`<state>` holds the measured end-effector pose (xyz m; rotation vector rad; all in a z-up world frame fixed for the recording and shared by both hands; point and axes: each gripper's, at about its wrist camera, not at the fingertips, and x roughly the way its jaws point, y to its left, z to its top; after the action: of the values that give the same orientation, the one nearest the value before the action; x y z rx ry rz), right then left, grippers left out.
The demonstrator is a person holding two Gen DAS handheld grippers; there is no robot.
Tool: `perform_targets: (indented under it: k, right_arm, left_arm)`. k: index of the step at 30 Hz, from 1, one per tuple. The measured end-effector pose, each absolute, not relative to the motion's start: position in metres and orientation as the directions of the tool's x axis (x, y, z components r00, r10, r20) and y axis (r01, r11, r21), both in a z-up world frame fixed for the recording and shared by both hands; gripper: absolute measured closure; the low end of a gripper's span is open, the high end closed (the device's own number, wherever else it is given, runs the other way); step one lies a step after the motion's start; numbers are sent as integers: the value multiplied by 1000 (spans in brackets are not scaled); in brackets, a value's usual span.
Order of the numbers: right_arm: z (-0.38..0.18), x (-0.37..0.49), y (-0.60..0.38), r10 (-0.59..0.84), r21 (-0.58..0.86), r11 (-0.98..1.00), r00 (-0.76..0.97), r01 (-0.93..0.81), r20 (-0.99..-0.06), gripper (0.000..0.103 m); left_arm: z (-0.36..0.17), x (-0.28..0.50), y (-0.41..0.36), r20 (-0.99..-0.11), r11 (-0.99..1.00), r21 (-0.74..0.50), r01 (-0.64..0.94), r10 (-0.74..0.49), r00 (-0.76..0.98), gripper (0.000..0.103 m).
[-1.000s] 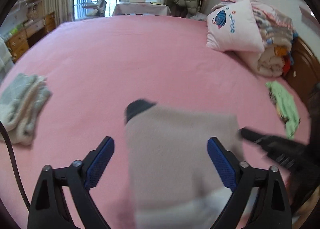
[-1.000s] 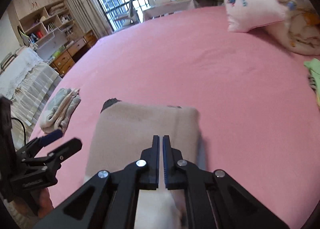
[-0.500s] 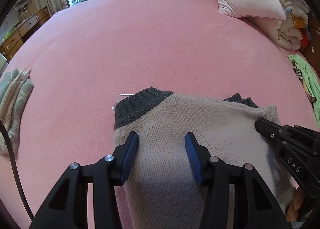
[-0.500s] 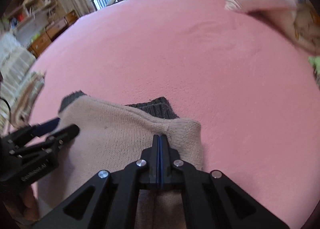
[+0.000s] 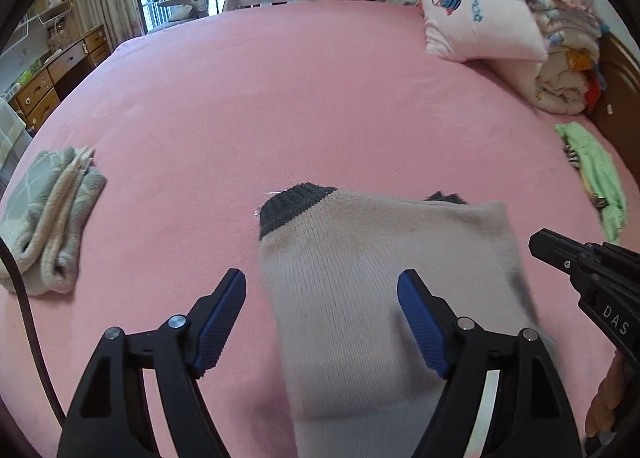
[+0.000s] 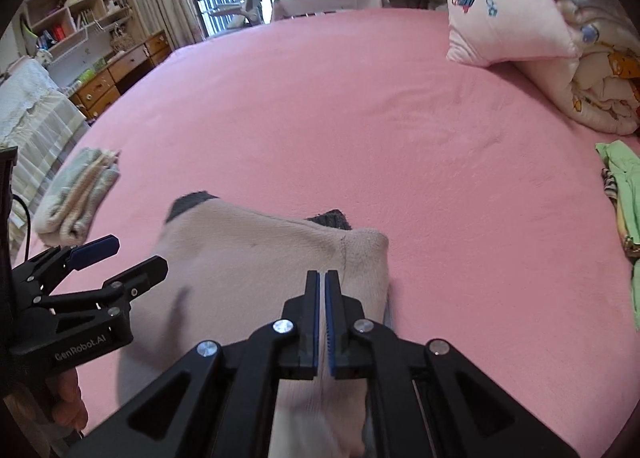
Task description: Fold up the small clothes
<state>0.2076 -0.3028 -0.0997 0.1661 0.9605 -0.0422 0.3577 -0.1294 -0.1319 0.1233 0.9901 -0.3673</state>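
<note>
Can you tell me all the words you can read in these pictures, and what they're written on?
"DAS": on the side of the right gripper, in the left wrist view; it may be part of a longer word.
"GenRobot.AI": on the body of the left gripper, in the right wrist view.
Blue writing beside the drawing on the pink pillow: too small to read.

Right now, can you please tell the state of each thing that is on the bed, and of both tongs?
Beige sweater: lying on the pink bed, partly folded.
Left tongs: opening, pads clear of the sweater.
Right tongs: shut, above the sweater.
Grey towel: folded.
Green garment: unfolded, crumpled.
Pillow: leaning on folded quilts.
</note>
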Motion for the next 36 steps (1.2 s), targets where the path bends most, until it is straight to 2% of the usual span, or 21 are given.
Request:
perform_targets:
  k: [3,4,8,14,17,22,29,36]
  right_arm:
    - [-79,188,-297,37,121,988,597,101,-801,99]
    - [-71,181,-294,37,122,987,607,100,-794,92]
    - [-46,150,-289,20,114,988,656,101,-755,57]
    - [-19,112,-281,13,110,990,703,93,-711,41]
    - [-16,100,-281,-2,99,990,714,99,-700,34]
    - [-25,91,-287,-5,95,990,701,104,-713,30]
    - [-63,90,-299,-19,80,989,644,124,-765,30]
    - [-93,97,-313,6,120,982,604,149,-797,30]
  left_arm:
    - [-108,340,-117,-817,927,-91,363,-278,505,26]
    - [-100,334,-112,-809,926,-102,364,-290,512,26]
    - [-73,307,-93,-770,918,-132,373,-332,545,25]
    - [-50,272,-77,-735,918,-116,379,-336,589,24]
    - [-47,259,-70,-728,917,-114,382,-339,596,20]
    - [-57,248,-70,-746,905,-117,408,-352,566,20]
    - [-92,253,-73,-796,919,-90,385,-299,526,20]
    - [-130,272,-72,-848,924,-118,363,-283,448,20]
